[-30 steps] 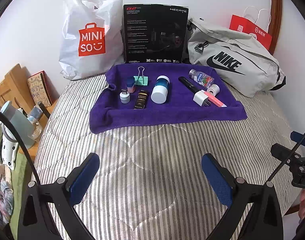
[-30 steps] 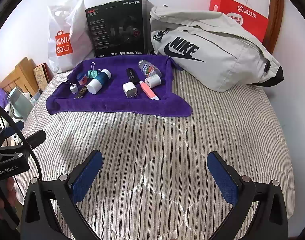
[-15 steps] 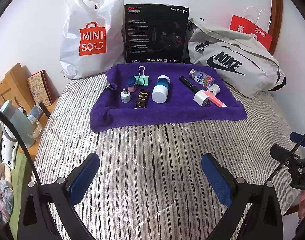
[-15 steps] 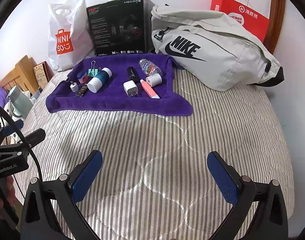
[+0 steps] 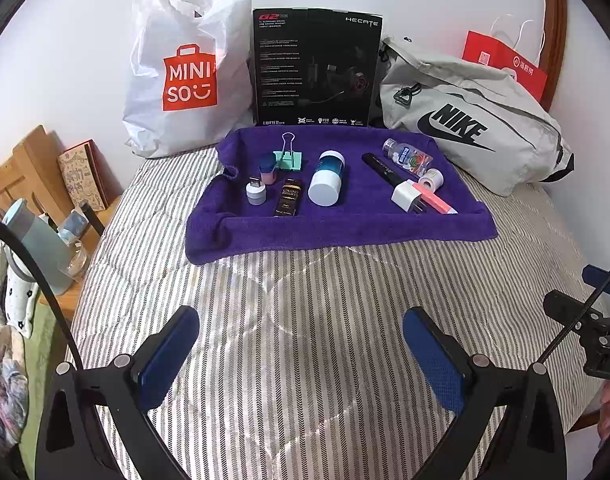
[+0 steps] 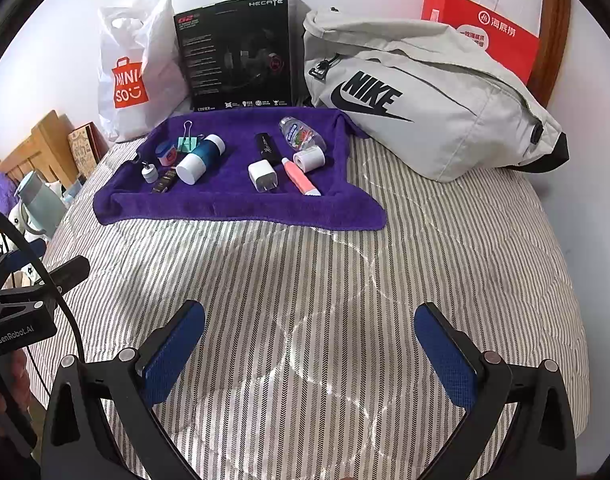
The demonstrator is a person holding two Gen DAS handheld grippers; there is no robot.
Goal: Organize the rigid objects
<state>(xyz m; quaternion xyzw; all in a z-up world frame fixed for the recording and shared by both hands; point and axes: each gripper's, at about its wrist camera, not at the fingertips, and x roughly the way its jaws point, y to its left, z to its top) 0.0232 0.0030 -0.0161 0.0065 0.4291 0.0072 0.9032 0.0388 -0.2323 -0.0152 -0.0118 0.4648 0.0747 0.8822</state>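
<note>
1. The left hand-held gripper (image 5: 301,354) hovers over the striped bedspread (image 5: 305,300) with its blue pads wide apart and nothing between them.
2. The right hand-held gripper (image 6: 309,350) hangs over the same bedspread, also spread open and empty, well short of the towel.
3. A purple towel (image 5: 345,224) lies flat on the bed near the wall, and all the small things rest on it.
4. On the towel's left part sit a green binder clip (image 5: 291,158), a small pink and blue jar (image 5: 268,170) just beside it, a small grey plug (image 5: 256,192) and a flat black and gold packet (image 5: 289,197).
5. A white and teal bottle (image 5: 327,178) lies on its side near the middle of the towel.
6. On the right part, a black tube (image 5: 385,168) lies slantwise, a clear small bottle (image 5: 407,158) lies behind it, and a white roll of tape (image 5: 432,178) sits near the bottle.
7. A white charger (image 5: 405,197) rests at the near end of the black tube, touching a pink tube (image 5: 435,202) that lies beside it.
8. Behind the towel, against the wall, stand a white shopping bag (image 5: 185,80) and a black box (image 5: 317,68); a grey sling bag (image 5: 465,120) lies to their right with a red paper bag (image 5: 505,64) behind it.
9. A wooden bedside stand (image 5: 33,168) on the left holds a book (image 5: 83,180) and a pale blue kettle (image 5: 37,244).
</note>
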